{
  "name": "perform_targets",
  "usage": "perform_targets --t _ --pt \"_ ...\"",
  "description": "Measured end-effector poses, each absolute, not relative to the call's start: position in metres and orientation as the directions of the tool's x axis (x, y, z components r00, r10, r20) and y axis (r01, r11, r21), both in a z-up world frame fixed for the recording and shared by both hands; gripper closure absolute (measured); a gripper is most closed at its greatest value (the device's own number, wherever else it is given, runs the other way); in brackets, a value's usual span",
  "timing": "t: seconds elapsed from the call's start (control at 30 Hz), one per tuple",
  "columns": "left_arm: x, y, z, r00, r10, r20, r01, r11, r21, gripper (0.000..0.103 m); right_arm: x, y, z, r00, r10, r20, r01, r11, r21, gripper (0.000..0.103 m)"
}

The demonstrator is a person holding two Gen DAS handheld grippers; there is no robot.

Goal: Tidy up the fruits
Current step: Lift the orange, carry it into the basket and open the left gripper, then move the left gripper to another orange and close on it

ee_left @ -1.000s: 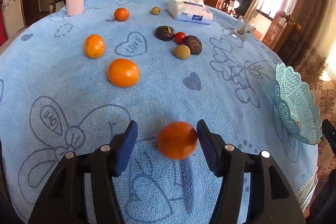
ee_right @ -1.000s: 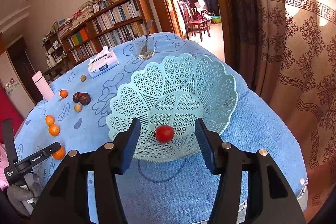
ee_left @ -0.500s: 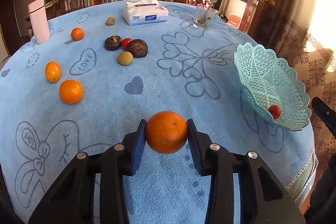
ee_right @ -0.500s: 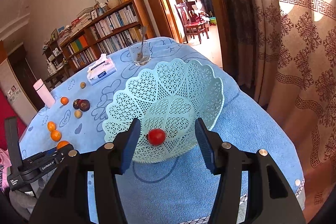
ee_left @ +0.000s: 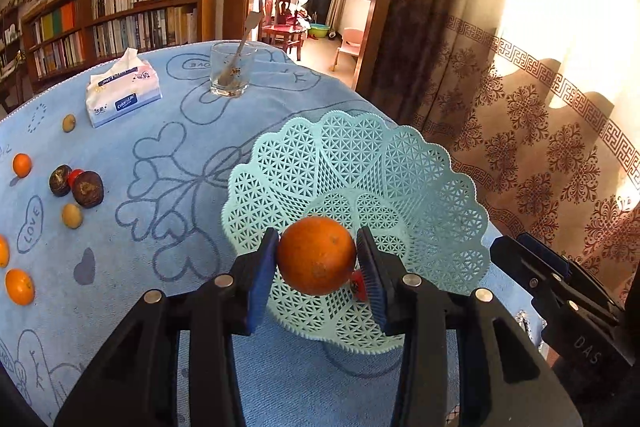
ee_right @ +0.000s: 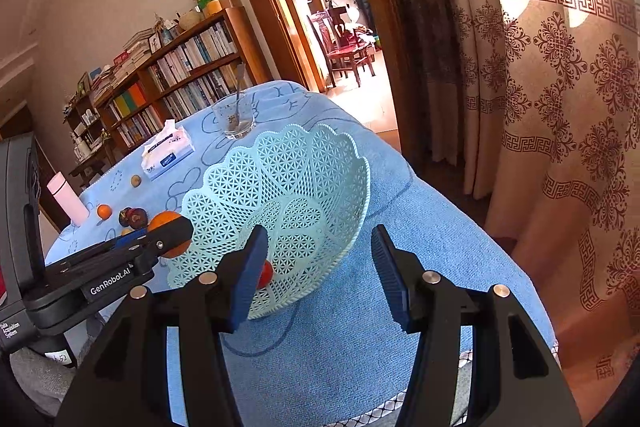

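Since a second ago the left gripper (ee_left: 317,259) has closed on the orange (ee_left: 316,255), lifted it off the blue cloth and carried it across the table (ee_left: 168,155) toward the right edge; its jaws have just been easing apart again, with the orange between them. In the left wrist view both blue pads are still touching the fruit's sides, so the claw is grasping the orange, loosely by the look of it, above the near side of the turquoise basket (ee_left: 400,163).

That basket is sitting tilted near the table's right edge, with a small red fruit (ee_right: 265,274) already lying low inside it. The right gripper (ee_right: 320,267) is hanging released and empty, just in front of the basket's near rim.

To finish well, the person is probably best lowering the orange toward the basket's floor before letting go, so it is not bouncing off the lattice or rolling over the rim. Three other oranges (ee_left: 19,286), two dark fruits (ee_left: 89,188) and the small brownish ones are waiting near the left edge.
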State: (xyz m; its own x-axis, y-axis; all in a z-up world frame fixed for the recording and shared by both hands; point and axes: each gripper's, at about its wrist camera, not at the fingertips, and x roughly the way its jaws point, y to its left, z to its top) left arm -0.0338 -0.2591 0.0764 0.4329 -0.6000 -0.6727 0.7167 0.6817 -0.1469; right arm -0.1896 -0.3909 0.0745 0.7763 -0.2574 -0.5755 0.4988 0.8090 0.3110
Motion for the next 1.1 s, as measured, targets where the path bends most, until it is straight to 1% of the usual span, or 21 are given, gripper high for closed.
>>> perform_targets --t 0.03,0.07,0.2,0.33,0.4,0.57,0.7,0.8,1.1 --pt "-0.034 -0.261 0.077 0.433 -0.604 -0.669 0.717 0.68 -0.15 0.032 -0.191 -0.393 0.075 0.774 -0.265 -0.575 0.507 0.804 0.312 0.047" --pt "-0.035 -0.26 0.078 0.439 -0.608 -0.661 0.715 0.682 -0.153 0.027 -0.193 -0.395 0.074 0.772 -0.27 -0.575 0.513 0.799 0.313 0.047" --pt "-0.031 -0.254 0.079 0.47 -0.588 -0.659 0.697 0.704 -0.131 0.023 -0.194 -0.4 0.073 0.768 -0.28 -0.576 0.527 0.786 0.322 0.047" --pt "-0.022 -0.234 0.08 0.502 -0.563 -0.656 0.654 0.744 -0.137 0.022 -0.19 -0.395 0.072 0.77 -0.269 -0.579 0.518 0.792 0.321 0.047" --pt "-0.016 -0.222 0.081 0.52 -0.547 -0.656 0.625 0.767 -0.145 0.021 -0.187 -0.39 0.073 0.773 -0.262 -0.578 0.51 0.799 0.319 0.036" --pt "-0.004 -0.193 0.082 0.575 -0.498 -0.649 0.556 0.82 -0.136 0.018 -0.181 -0.377 0.077 0.781 -0.25 -0.572 0.487 0.818 0.307 0.036" --pt "0.002 -0.169 0.083 0.62 -0.455 -0.639 0.504 0.855 -0.119 0.016 -0.175 -0.368 0.079 0.784 -0.239 -0.573 0.473 0.828 0.302 0.033" --pt "0.007 -0.151 0.082 0.643 -0.425 -0.637 0.467 0.877 -0.113 0.016 -0.17 -0.359 0.081 0.786 -0.232 -0.573 0.46 0.838 0.292 0.031" --pt "0.022 -0.09 0.073 0.688 -0.334 -0.644 0.34 0.933 -0.12 0.016 -0.152 -0.329 0.083 0.788 -0.19 -0.586 0.407 0.875 0.264 0.03"
